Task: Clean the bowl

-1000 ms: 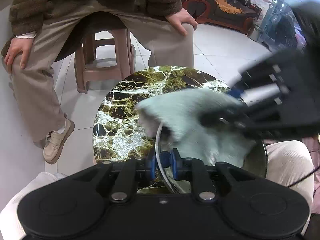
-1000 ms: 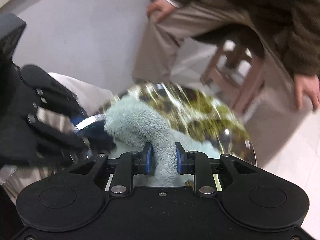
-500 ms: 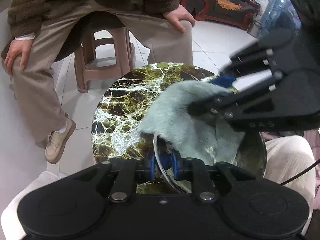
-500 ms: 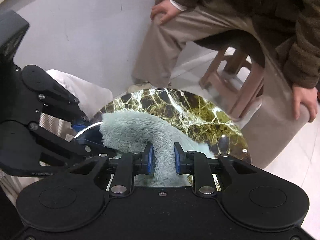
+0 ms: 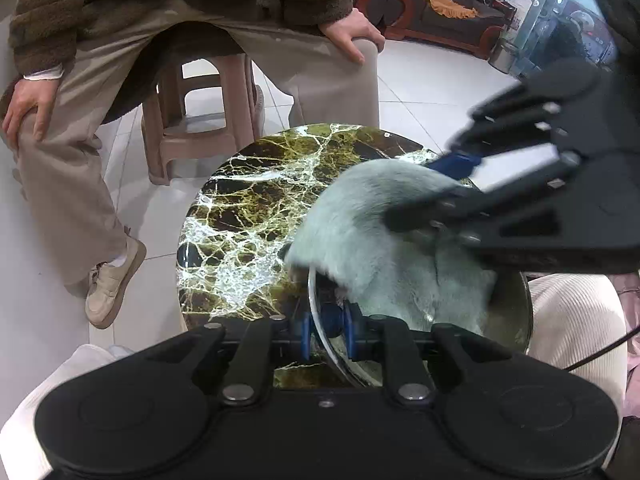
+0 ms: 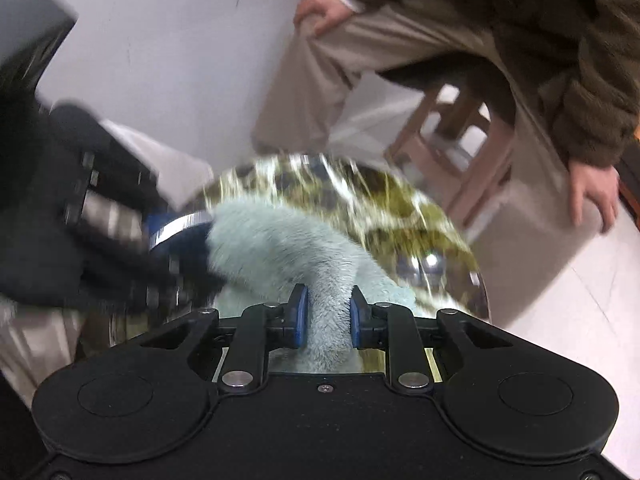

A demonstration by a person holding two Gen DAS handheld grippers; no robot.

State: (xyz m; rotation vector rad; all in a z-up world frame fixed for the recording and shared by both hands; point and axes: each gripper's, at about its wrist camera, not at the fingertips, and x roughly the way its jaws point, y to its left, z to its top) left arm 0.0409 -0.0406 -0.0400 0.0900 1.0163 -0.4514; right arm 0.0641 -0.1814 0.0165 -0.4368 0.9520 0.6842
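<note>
At the far left of the left wrist view, a seated person (image 5: 132,80) in a brown fleece jacket and beige trousers rests a hand on each knee, with a beige shoe (image 5: 110,284) on the white tiled floor (image 5: 420,92). Behind the legs stands a pinkish plastic stool (image 5: 204,112). Further right is a small round table (image 5: 248,208) with a dark top veined in yellow and white. On its near right part sits the metal bowl (image 5: 516,320), its rim reaching the table's edge. The left gripper (image 5: 326,334) is clenched on the bowl's near rim, one blue pad inside and one outside. A pale blue-green fluffy cloth (image 5: 384,248) fills much of the bowl and spills over its far-left rim onto the table. To the right, the right gripper (image 6: 326,316) comes in from above, jaws clamped on a bunched fold of the cloth; the right wrist view shows the fold squeezed between both blue pads, though that picture is blurred. At far right, a dark sofa (image 5: 432,8) stands by the wall.
</note>
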